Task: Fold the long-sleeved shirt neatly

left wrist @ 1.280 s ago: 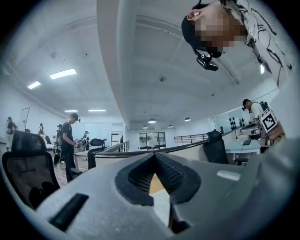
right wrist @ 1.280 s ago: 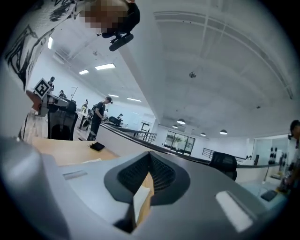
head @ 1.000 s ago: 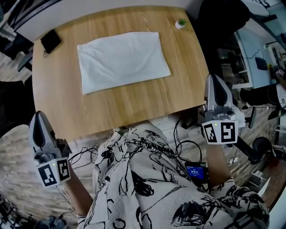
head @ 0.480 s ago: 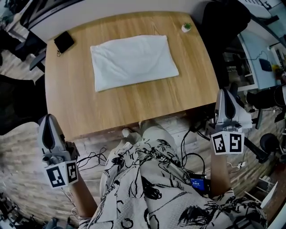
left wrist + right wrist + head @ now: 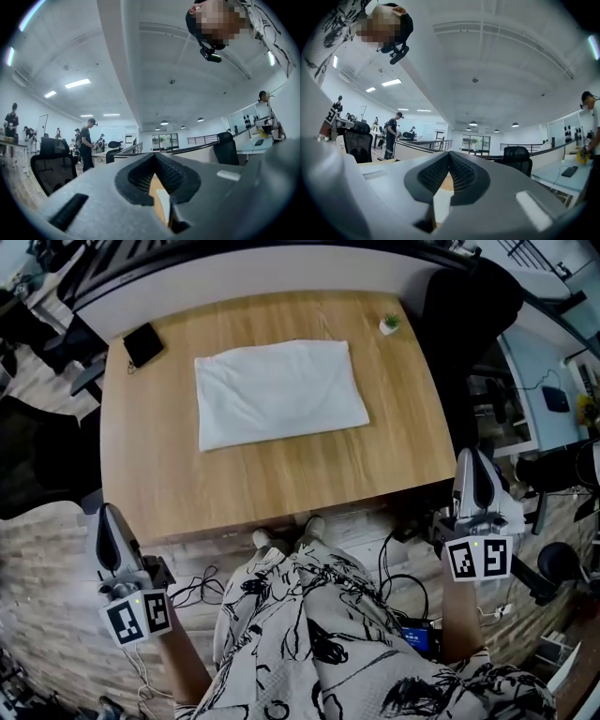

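Note:
The white shirt [image 5: 279, 393] lies folded into a flat rectangle on the far half of the wooden table [image 5: 281, 479]. In the head view both grippers are held off the table, on either side of the person's patterned clothing. My left gripper [image 5: 110, 514] is below the table's near left corner, shut and empty. My right gripper [image 5: 472, 457] is past the near right corner, also shut with nothing in it. In the left gripper view the jaws [image 5: 154, 157] meet at the tip, as do those in the right gripper view [image 5: 449, 155]. A white sliver of shirt [image 5: 440, 201] shows behind them.
A black flat item [image 5: 143, 343] lies at the table's far left corner and a tiny potted plant [image 5: 389, 323] at the far right. A black chair [image 5: 469, 306] stands at the right. Cables [image 5: 403, 549] and a blue-screened device [image 5: 419, 638] lie on the floor.
Both grippers have drawn back from the table edge toward the person, staying shut. The camera view has shifted. The folded shirt has not moved on the table.

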Action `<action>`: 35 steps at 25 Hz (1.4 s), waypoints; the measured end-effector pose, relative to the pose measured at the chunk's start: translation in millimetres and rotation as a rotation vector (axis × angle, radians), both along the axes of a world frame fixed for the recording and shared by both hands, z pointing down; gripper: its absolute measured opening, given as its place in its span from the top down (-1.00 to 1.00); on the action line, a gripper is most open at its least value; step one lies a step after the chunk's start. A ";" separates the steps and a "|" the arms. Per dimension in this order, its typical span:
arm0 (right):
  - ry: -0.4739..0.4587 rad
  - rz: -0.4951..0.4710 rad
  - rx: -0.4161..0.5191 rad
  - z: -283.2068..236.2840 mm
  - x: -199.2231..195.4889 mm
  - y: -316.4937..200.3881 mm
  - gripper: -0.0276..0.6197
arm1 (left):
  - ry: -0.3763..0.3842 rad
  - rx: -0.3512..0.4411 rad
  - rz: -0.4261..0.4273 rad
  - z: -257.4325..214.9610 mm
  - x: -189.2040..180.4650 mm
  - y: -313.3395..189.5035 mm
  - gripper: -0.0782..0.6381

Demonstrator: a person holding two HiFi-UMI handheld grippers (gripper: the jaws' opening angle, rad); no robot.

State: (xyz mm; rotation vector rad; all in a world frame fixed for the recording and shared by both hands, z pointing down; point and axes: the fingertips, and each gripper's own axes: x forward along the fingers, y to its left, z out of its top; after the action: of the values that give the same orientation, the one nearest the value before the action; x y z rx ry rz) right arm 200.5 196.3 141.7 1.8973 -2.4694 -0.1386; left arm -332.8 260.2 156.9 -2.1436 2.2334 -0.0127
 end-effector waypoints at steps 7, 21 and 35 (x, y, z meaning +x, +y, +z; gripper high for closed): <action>-0.002 -0.016 0.009 4.1 15.6 -6.2 0.89 | -0.044 0.028 -0.011 -9.0 23.6 0.2 0.77; -0.003 -0.075 0.001 7.8 8.1 -13.1 0.89 | -0.046 -0.010 -0.023 -4.6 38.2 -0.8 0.77; 0.006 -0.087 -0.002 9.1 2.9 -12.7 0.89 | -0.056 -0.014 -0.007 -6.4 39.9 -0.1 0.77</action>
State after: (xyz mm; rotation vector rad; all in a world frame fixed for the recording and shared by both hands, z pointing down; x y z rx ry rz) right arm 203.4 183.6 150.8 1.7871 -2.5480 -0.1430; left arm -292.9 260.1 150.6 -2.1149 2.2165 -0.0878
